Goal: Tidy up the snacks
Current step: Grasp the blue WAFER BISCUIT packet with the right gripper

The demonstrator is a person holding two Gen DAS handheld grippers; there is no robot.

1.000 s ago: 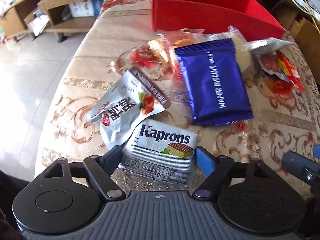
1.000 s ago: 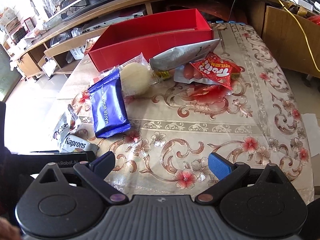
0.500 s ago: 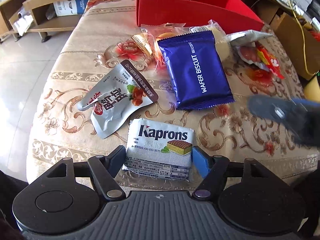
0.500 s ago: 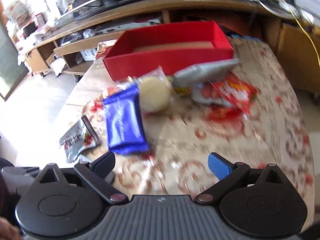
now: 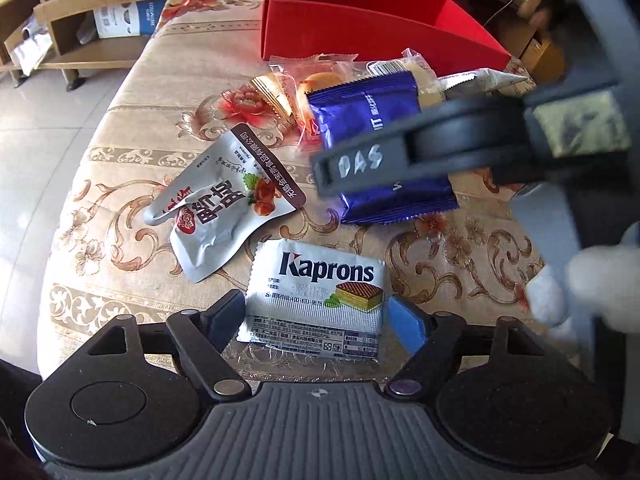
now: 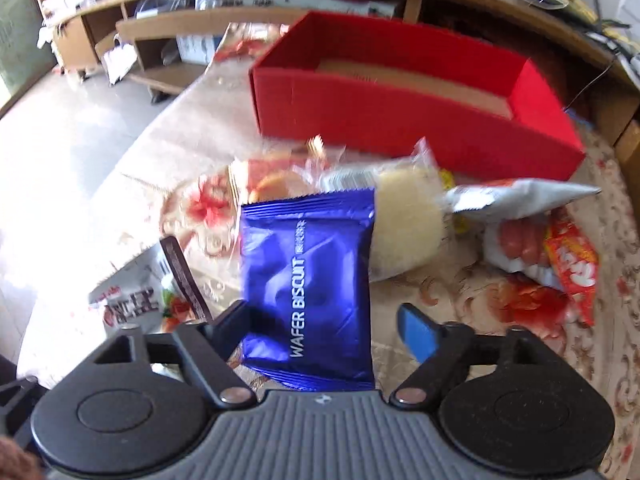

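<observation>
We see the left hand-held gripper (image 5: 316, 316) low over the counter (image 5: 132, 208), its jaws opening, with the Kaprons pack (image 5: 316, 300) lying flat between them; the pads sit just beside the pack's edges, though contact is hard to judge. The right hand-held gripper (image 6: 324, 330) is closing around the blue wafer pack (image 6: 308, 276): its left pad meets the pack's edge, its right pad stands apart. A silver pouch (image 5: 224, 204) lies left of the wafer pack. The red box (image 6: 400, 116) sits behind, with 1 round cake (image 6: 408, 220) and a sausage pack (image 6: 536, 248) before it.
</observation>
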